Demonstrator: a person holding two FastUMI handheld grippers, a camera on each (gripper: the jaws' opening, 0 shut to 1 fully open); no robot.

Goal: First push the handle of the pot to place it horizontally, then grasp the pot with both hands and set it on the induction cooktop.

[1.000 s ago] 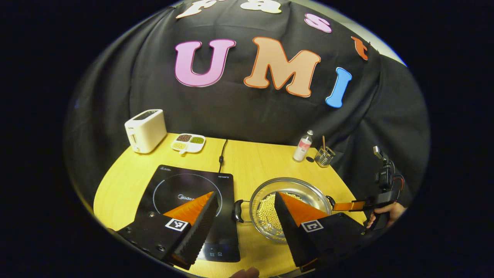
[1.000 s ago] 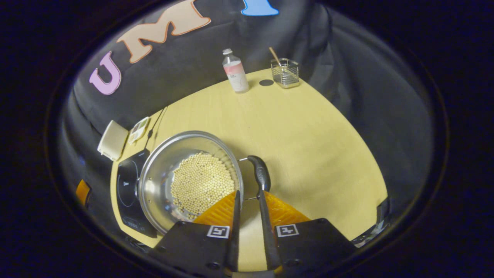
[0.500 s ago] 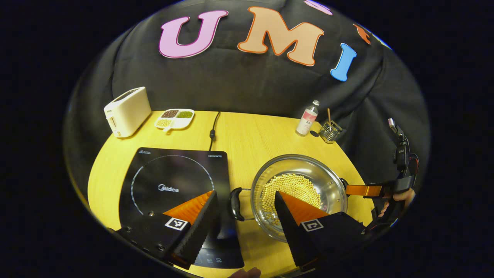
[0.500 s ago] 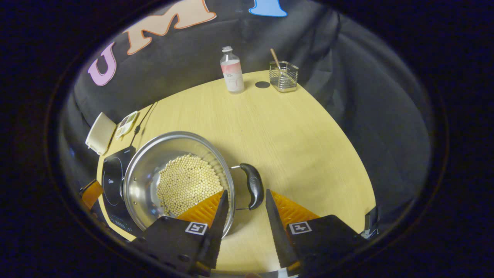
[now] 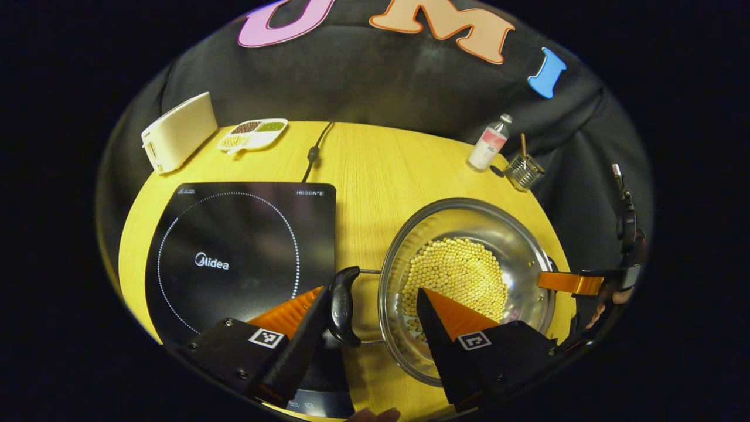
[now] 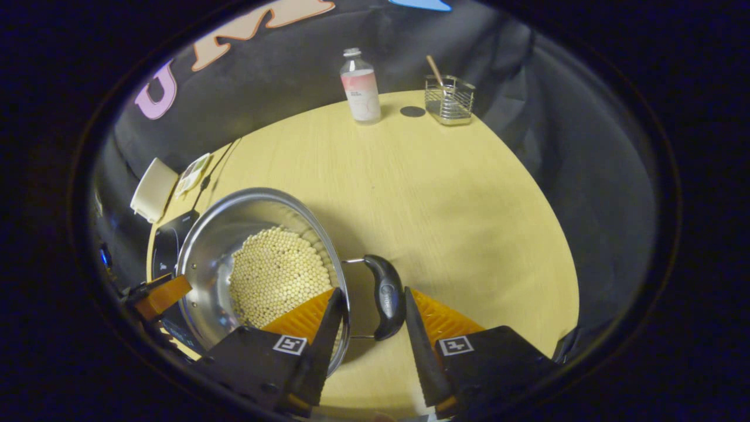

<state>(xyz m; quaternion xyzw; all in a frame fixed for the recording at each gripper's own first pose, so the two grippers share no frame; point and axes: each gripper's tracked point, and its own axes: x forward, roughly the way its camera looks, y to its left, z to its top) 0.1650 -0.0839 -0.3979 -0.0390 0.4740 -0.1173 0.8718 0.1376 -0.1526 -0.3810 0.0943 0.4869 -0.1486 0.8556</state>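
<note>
Straddling the pot's point(image 5: 469, 281) near handle point(image 5: 341, 305) with the left gripper point(image 5: 370, 296), fingers wide apart. Bracketing the far handle point(image 6: 387, 296) with the right gripper point(image 6: 369, 302), likewise gaping, pot sitting beside the induction cooktop point(image 5: 234, 258).

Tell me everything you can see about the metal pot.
The pot is a wide, shallow, shiny metal pan standing upright on the wooden table, right of the induction cooktop. Pale round beans cover its bottom. It has two dark loop handles on wire brackets, both lying flat: the left gripper is open around one, the right gripper around the other.
</note>
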